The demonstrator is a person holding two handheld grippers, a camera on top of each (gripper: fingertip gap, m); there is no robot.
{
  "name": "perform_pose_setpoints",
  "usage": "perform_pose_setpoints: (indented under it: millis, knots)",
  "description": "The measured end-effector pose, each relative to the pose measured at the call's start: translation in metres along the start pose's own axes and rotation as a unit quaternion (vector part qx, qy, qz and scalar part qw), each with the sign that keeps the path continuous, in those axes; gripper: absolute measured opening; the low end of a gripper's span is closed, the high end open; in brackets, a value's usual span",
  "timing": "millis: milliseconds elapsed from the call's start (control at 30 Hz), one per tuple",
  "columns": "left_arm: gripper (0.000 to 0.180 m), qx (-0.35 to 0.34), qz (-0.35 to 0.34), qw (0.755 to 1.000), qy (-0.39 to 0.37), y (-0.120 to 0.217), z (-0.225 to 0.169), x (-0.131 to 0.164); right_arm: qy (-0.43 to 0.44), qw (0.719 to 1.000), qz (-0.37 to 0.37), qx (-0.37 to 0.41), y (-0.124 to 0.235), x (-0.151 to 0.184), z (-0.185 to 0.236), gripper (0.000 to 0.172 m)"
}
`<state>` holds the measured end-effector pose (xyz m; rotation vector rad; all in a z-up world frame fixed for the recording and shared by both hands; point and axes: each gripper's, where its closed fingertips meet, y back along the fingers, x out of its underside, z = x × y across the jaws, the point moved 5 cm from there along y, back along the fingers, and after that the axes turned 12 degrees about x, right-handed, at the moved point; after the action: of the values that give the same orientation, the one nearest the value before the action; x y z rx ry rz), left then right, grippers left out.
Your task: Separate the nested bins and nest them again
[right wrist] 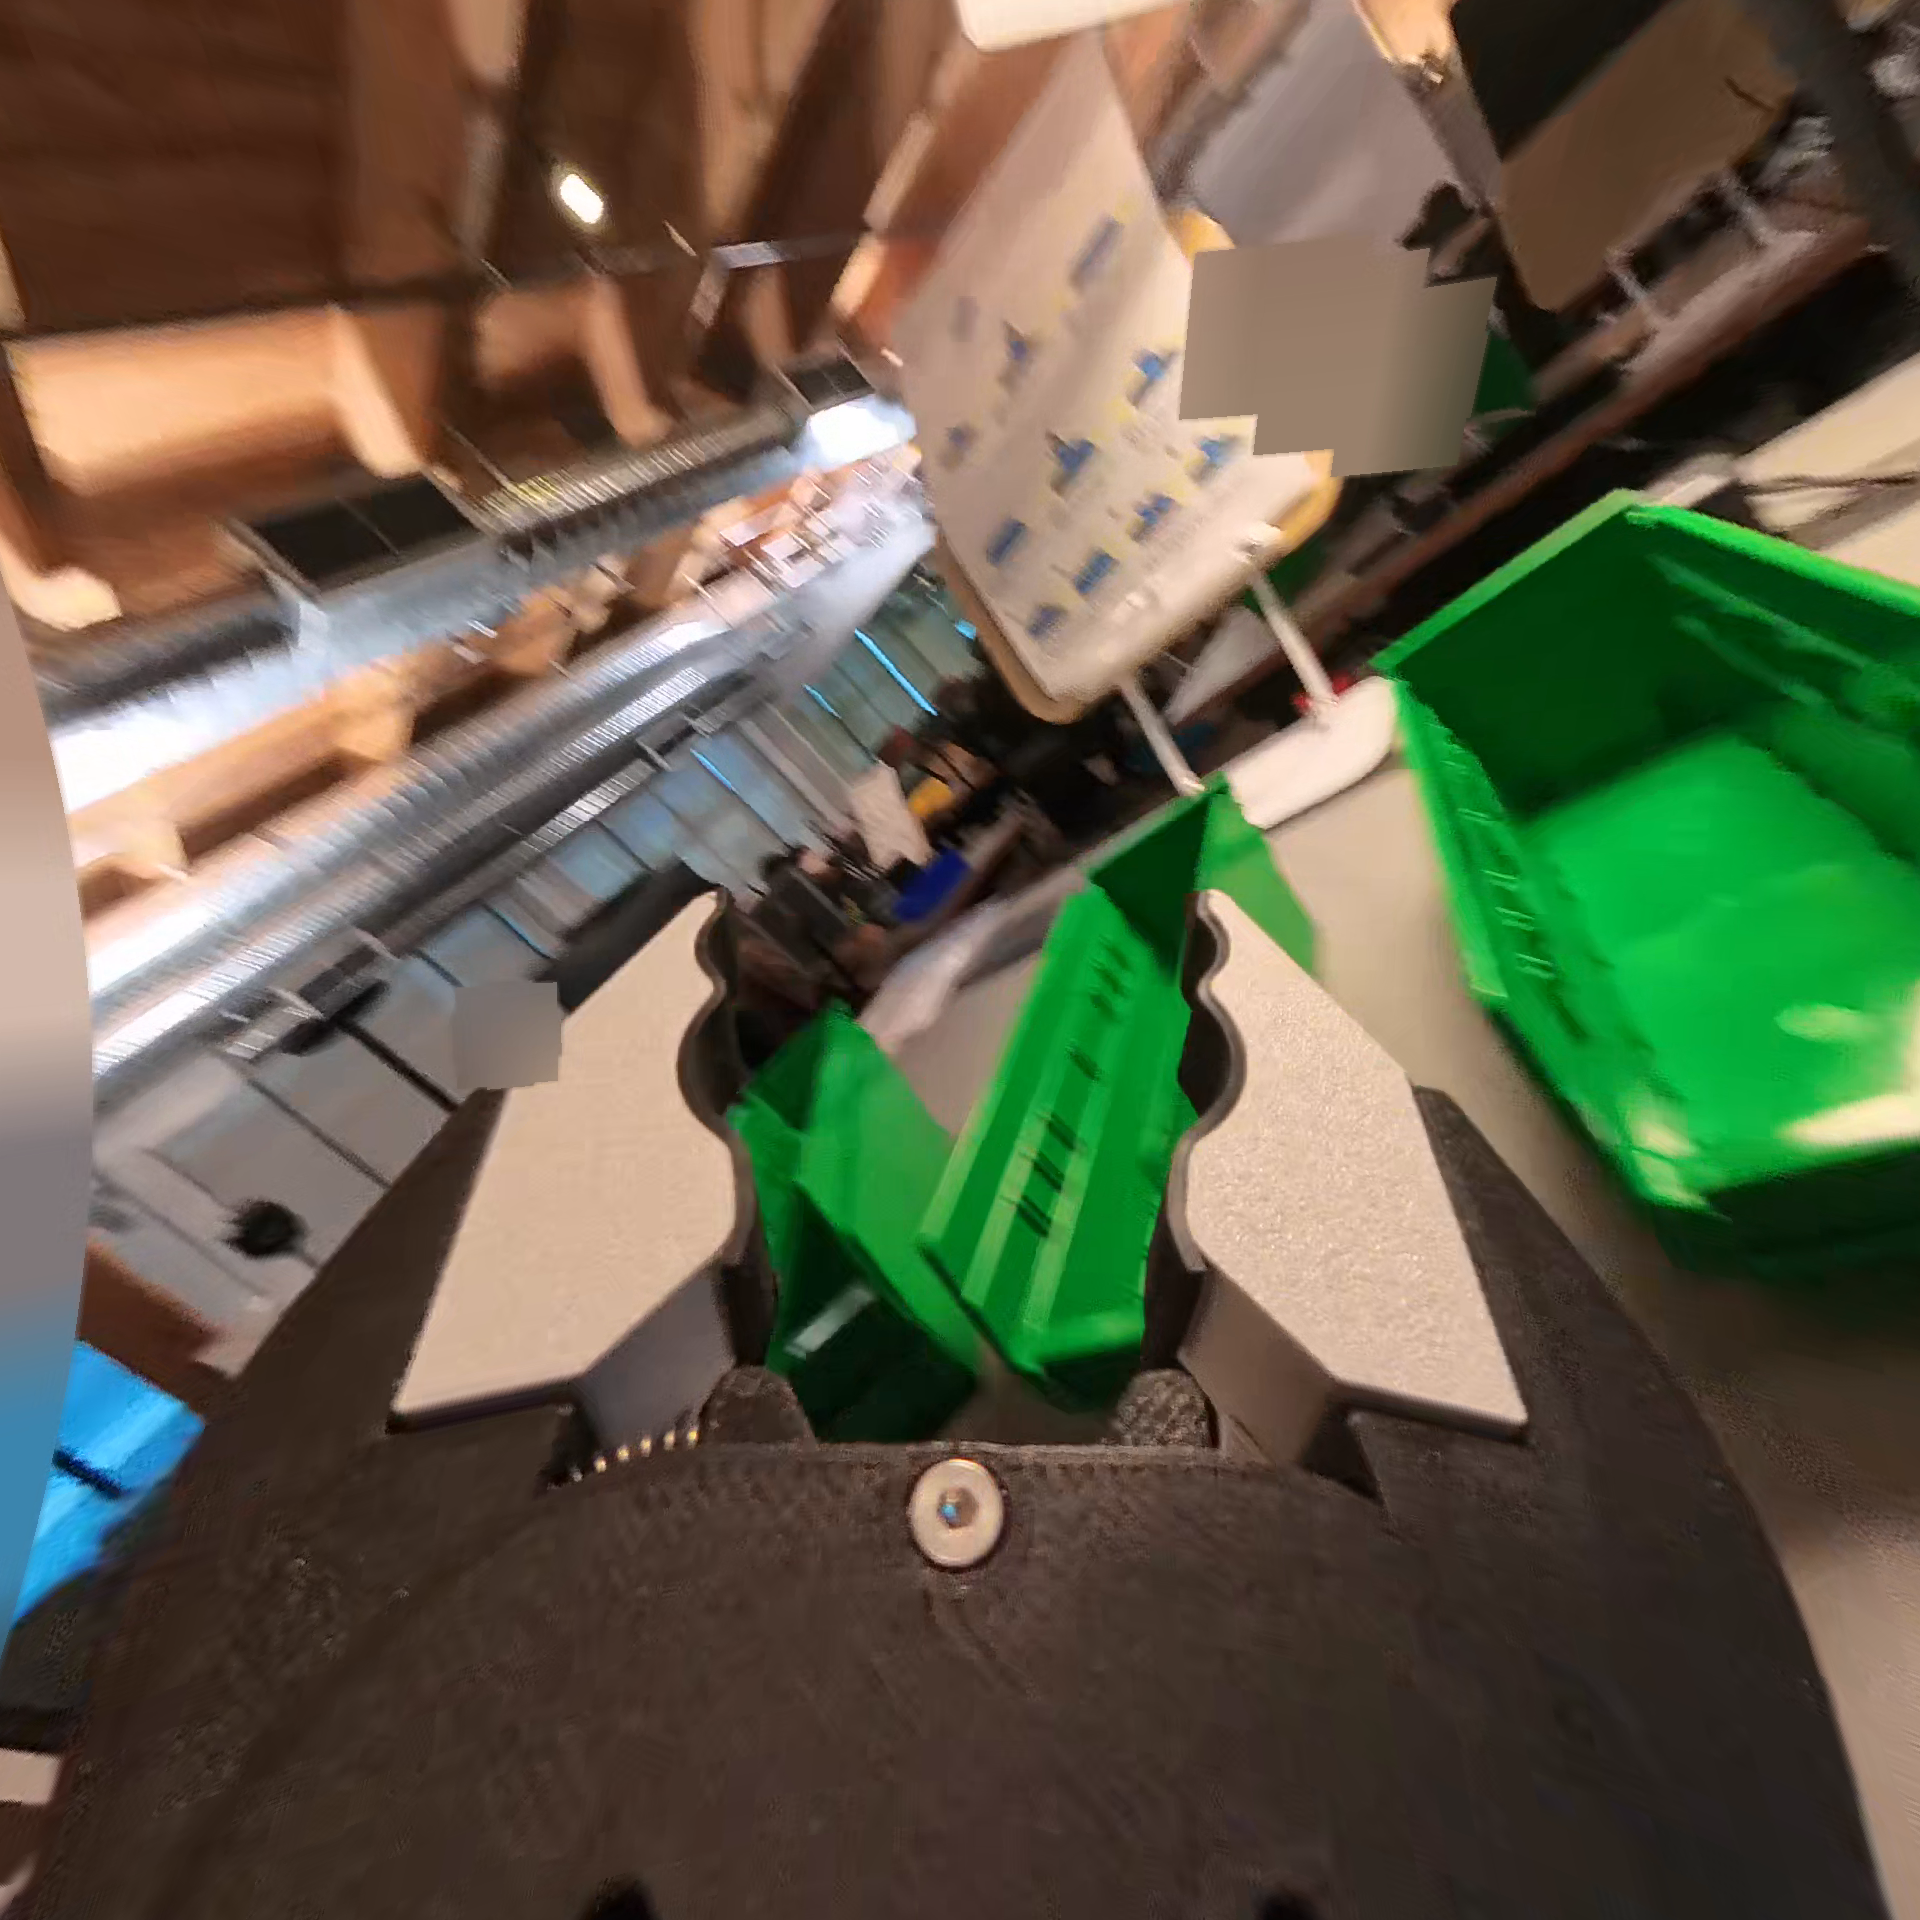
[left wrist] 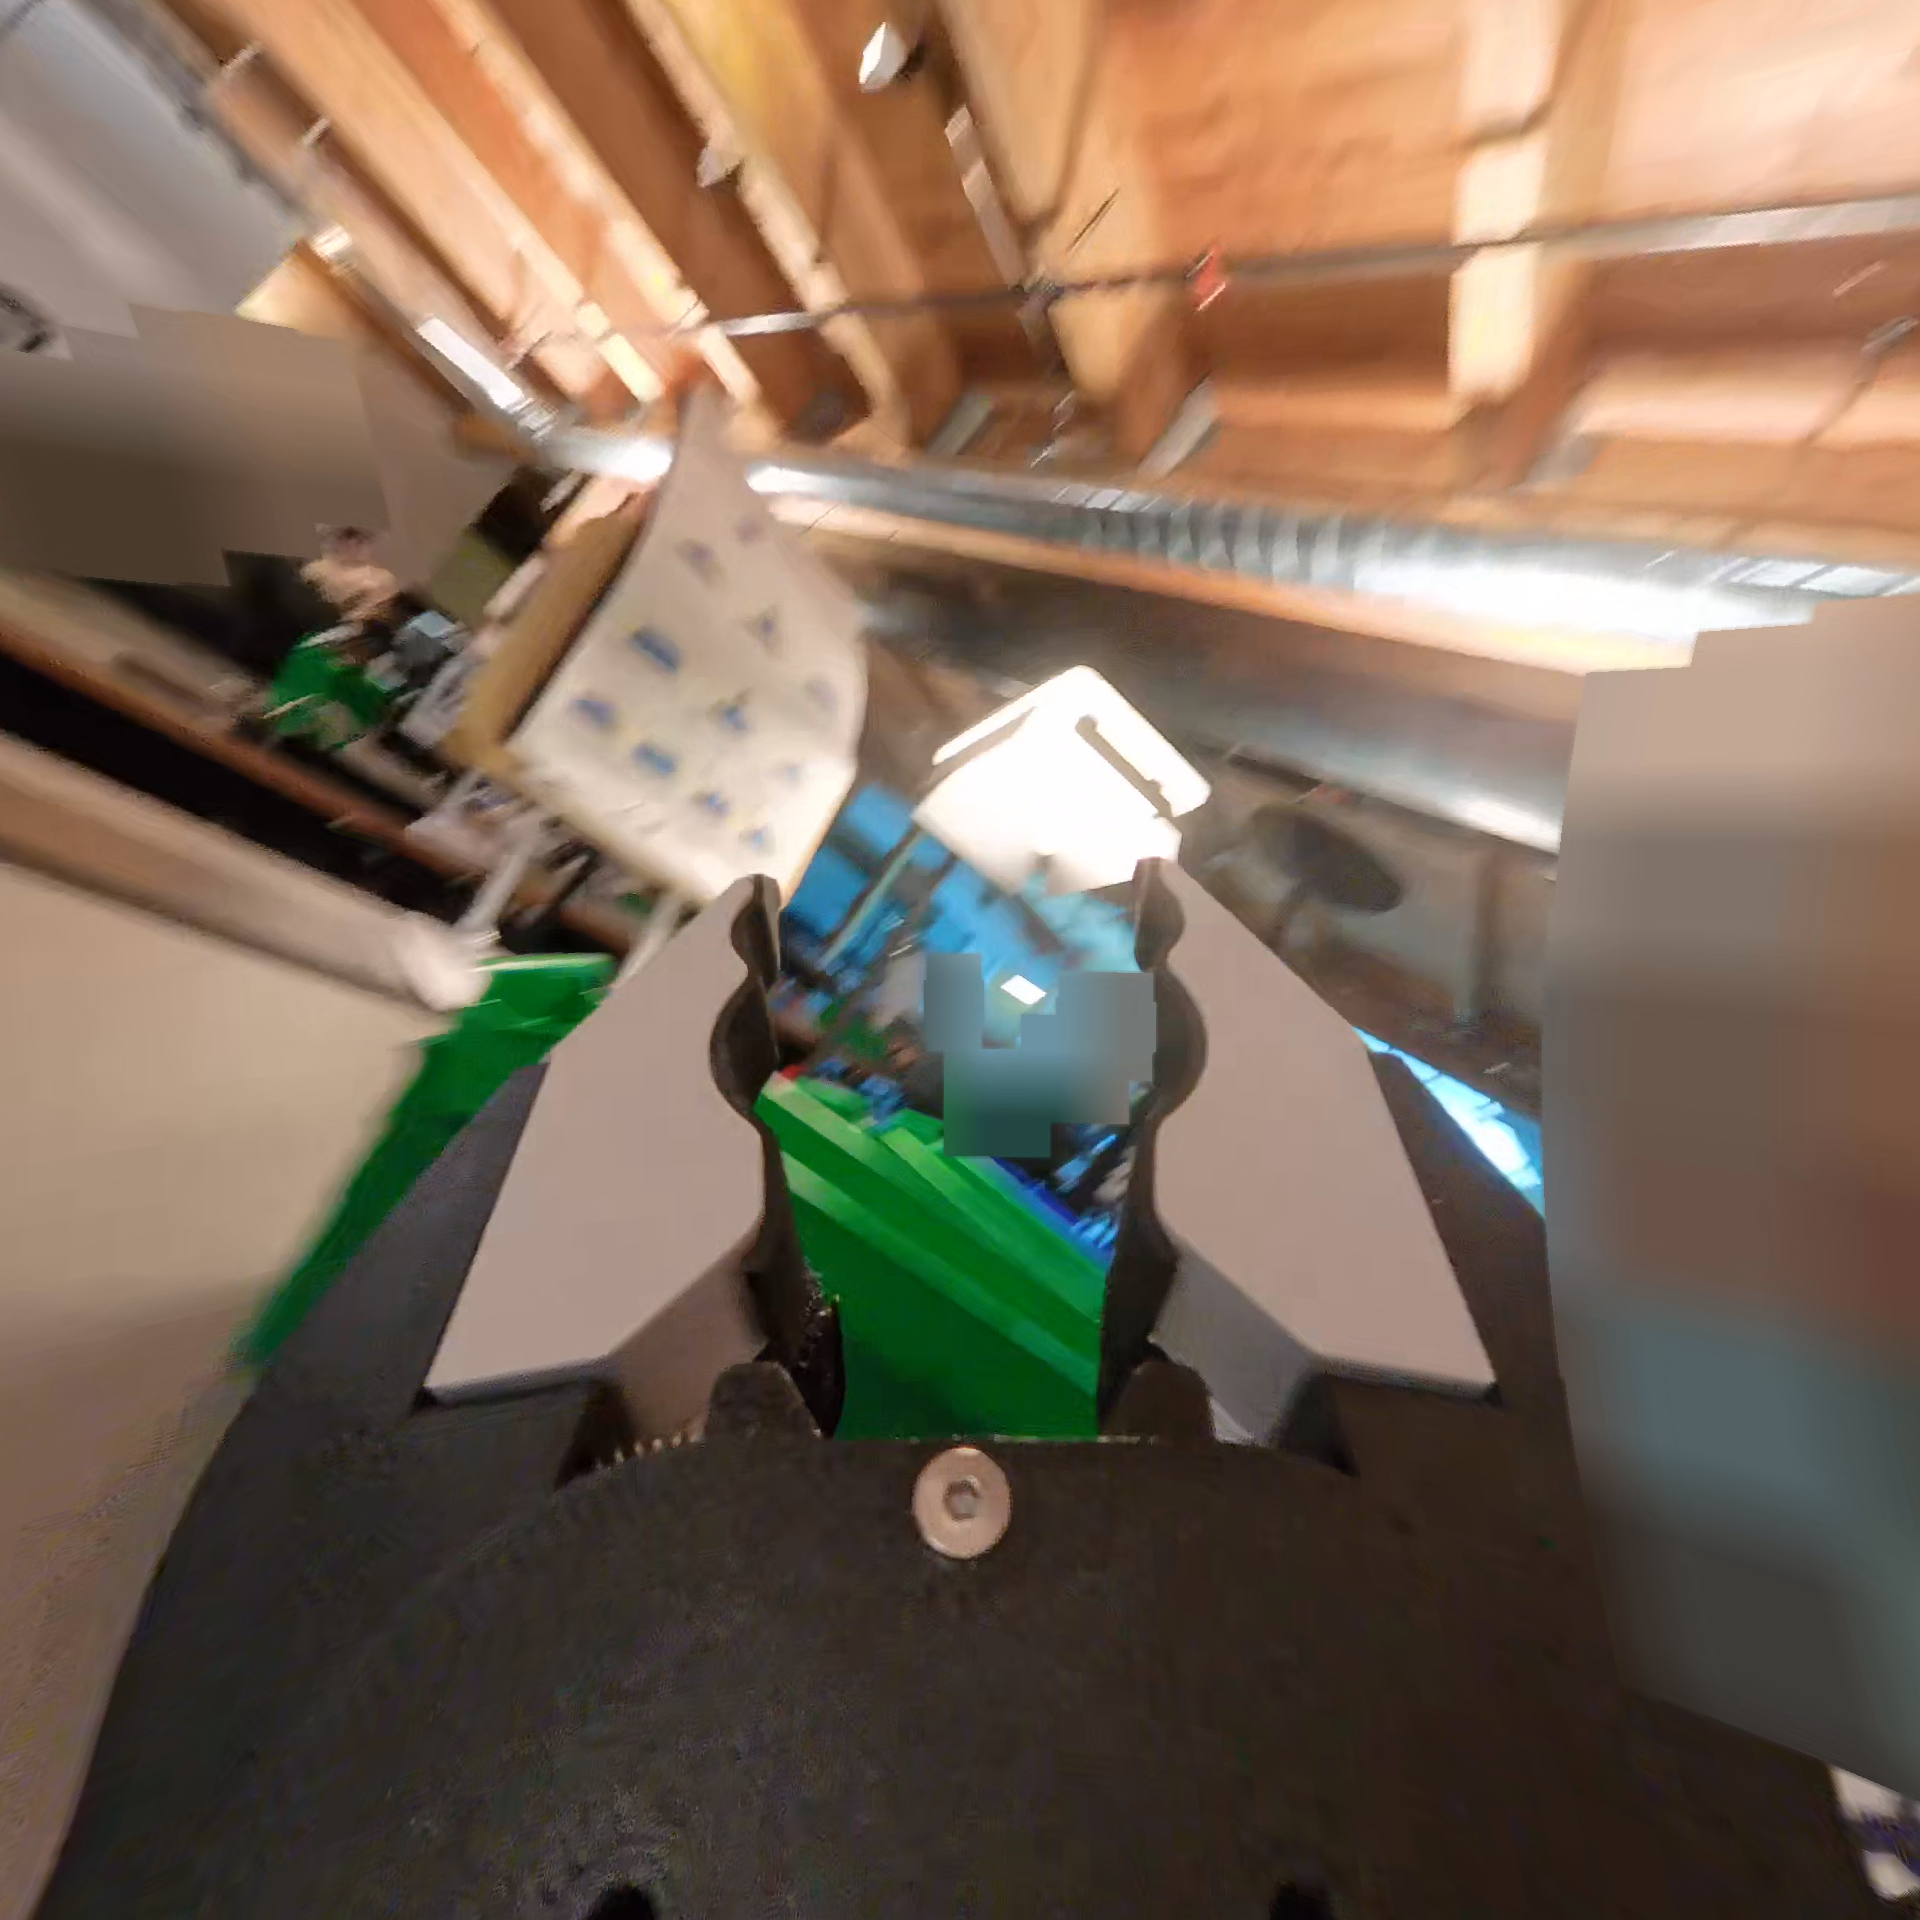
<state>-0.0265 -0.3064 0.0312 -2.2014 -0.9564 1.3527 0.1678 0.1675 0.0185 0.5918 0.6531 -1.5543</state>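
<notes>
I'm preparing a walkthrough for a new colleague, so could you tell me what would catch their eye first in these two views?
Bright green bins: an open green bin sits on the grey table at the right of the right wrist view. A second green bin stands between the spread fingers of the right gripper. In the left wrist view, the left gripper is open too, tilted up toward wooden ceiling beams.

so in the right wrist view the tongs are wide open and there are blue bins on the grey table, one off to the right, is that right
Not quite: the bins are green, not blue. The right wrist view shows the tongs wide open, a green bin off to the right on the grey table, and another green bin seen between the fingers.
</notes>
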Motion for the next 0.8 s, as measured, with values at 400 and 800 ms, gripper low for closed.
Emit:
perform_pose_setpoints:
  millis: [400,800]
  knots:
    - [0.072,0.220,-0.034,0.960,0.168,-0.101,-0.167,0.200,-0.335,0.886,-0.070,-0.312,-0.005,0.028,0.127,0.109]
    - [0.073,0.267,-0.011,0.954,0.139,-0.106,-0.185,0.228,-0.331,0.873,-0.104,-0.342,0.003,0.025,0.116,0.122]
